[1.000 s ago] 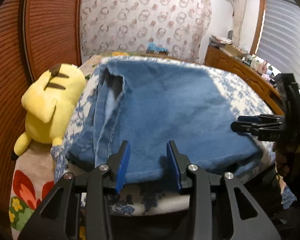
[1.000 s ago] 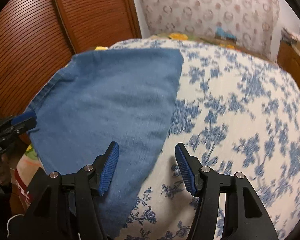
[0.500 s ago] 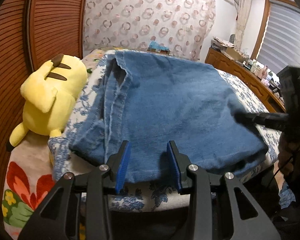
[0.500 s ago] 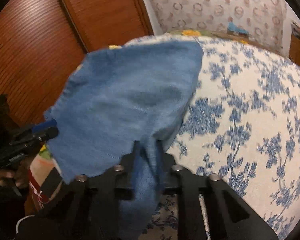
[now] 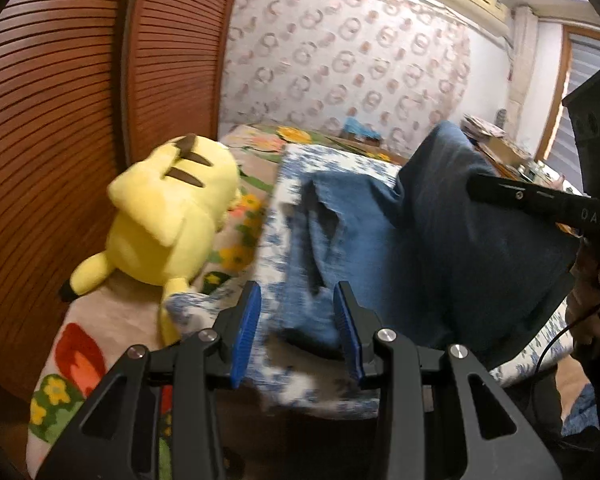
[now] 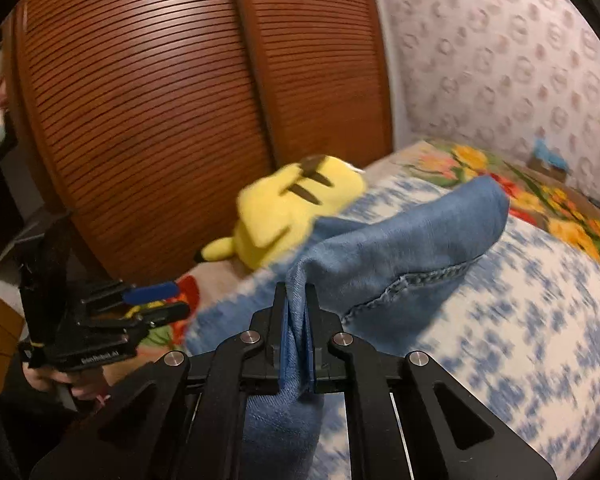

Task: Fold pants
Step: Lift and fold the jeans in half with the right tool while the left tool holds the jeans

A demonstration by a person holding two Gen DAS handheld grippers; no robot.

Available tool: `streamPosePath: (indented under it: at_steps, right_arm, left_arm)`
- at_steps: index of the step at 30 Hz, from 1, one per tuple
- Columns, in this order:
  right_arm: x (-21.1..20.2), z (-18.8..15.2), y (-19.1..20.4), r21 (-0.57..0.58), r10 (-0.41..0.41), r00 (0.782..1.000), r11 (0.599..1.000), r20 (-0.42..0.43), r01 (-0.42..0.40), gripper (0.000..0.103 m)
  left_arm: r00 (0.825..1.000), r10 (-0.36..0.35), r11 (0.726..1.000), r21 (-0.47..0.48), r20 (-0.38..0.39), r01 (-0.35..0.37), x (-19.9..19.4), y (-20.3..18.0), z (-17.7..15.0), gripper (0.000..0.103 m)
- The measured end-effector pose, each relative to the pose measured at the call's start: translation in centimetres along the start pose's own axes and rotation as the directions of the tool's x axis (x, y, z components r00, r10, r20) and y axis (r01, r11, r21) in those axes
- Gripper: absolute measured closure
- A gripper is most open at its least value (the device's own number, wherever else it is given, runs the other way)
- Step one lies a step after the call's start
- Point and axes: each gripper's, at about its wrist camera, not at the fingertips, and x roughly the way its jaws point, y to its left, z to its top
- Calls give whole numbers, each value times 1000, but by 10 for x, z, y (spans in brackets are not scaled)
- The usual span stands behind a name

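Blue denim pants [image 5: 440, 248] lie on a bed with a blue-flowered quilt [image 5: 300, 376]. My right gripper [image 6: 296, 292] is shut on a bunched edge of the pants [image 6: 400, 240] and holds it up off the quilt [image 6: 520, 320], so the cloth drapes from the jaws. From the left wrist view the right gripper [image 5: 474, 186] shows above the raised, darker fold. My left gripper [image 5: 297, 292] is open at the near left corner of the pants; its blue pads stand apart and press on nothing. It also appears in the right wrist view as the left gripper [image 6: 180, 299], held by a hand.
A yellow plush toy [image 5: 172, 216] lies on a flowered blanket left of the pants, against slatted wooden doors [image 5: 60, 120]. A cluttered wooden dresser [image 5: 500, 144] stands at the far right. The plush toy [image 6: 284, 208] sits just beyond the lifted cloth.
The right gripper closed on the pants' right edge, then lifted it and carried it left over the rest. The left gripper shifted toward the pants' left corner, jaws unchanged.
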Motion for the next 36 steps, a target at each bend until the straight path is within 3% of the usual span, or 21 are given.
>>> streamPosePath:
  at_steps: [7,10,13,15,16,19,20,23,26,30,36]
  right_arm:
    - [62,10,33,-38,84,994,995,-74,-87,99]
    - [88,2,34,-1,124,983,992,-136,-126,99]
    - [106,-11,30,11,108,978,994,-178,-107,97]
    - [109,-13,26,21,111,977,994,-181,-109,89]
    - [107,-12,25,26,109,977,994,-181,-107,78]
    - [87,-2,24,13,118,984,993,-133,-117,72]
    - [77,3,22,7,120,987,993,-107,-120,65]
    - [49,19,11,-8,75,996,997,-39,-75,47]
    - [36,31,-12,-14,-18,1000,1000,-7,18,39]
    - [49,33,-54,13,-131,990,991,-47,132,36]
    - [86,20,-103,84,-131,982,986,-133,142,36]
  left_arm:
    - [999,43,998,-42,18,-42,-8,30,-2,66]
    - [998,53,997,-56,17,-52,-8,38,-4,66]
    - [998,55,997,-60,17,-54,-9,41,-7,66]
    - [998,52,997,-59,17,-51,-10,40,-7,66]
    - [999,49,997,-58,17,-48,-10,40,-7,66]
    - [999,27,999,-42,31,-26,-17,31,-2,66]
    - [999,17,999,-35,38,-16,-19,27,0,66]
    - [999,-22,1000,-17,50,23,-23,13,7,66]
    - [998,-52,999,4,40,52,-19,-1,14,66]
    - [994,-104,994,16,-34,105,6,-20,10,66]
    - [984,-104,995,-16,-143,103,43,-22,-8,66]
